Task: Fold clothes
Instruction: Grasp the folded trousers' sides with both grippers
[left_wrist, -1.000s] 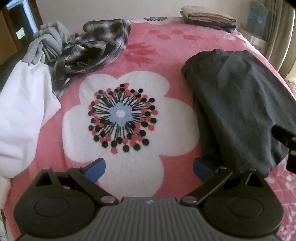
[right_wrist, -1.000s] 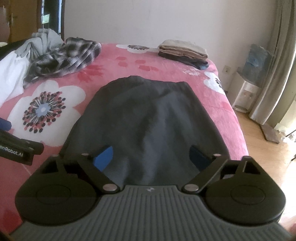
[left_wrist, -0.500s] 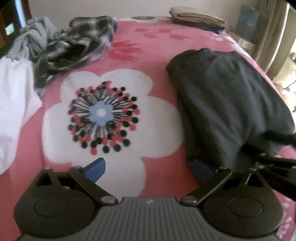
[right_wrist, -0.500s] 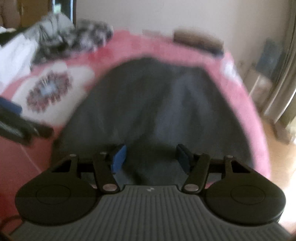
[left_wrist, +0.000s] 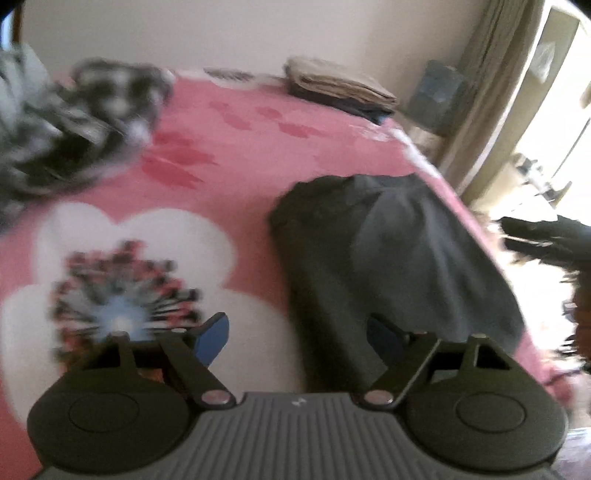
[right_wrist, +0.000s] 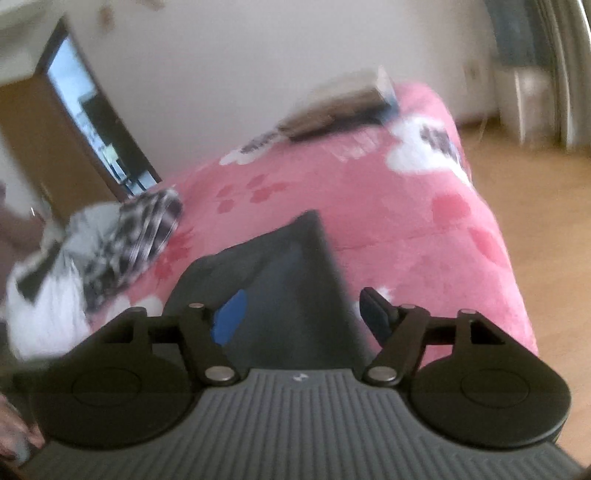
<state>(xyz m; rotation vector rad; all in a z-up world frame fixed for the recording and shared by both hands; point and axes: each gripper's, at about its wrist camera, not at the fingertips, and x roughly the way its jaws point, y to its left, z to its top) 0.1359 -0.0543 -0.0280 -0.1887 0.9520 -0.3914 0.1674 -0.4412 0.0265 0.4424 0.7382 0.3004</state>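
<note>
A dark grey garment (left_wrist: 399, 266) lies on the pink flowered blanket (left_wrist: 236, 162), on the bed's right side. My left gripper (left_wrist: 299, 339) is open and empty, low over the garment's near left edge. My right gripper (right_wrist: 303, 314) is open, with the garment (right_wrist: 280, 280) spread between and under its fingers; the view is tilted and blurred. It also shows as a dark shape at the right edge of the left wrist view (left_wrist: 546, 236).
A plaid shirt (left_wrist: 85, 122) and grey and white clothes (right_wrist: 48, 295) are heaped at the far left. Folded clothes (left_wrist: 340, 88) are stacked at the far end by the wall. The bed's right edge drops to a wooden floor (right_wrist: 546, 206).
Both grippers have swung right and tilted. My right gripper has lifted and rolled, and its jaws went from wide to narrower and wider again. The left jaws have narrowed a little.
</note>
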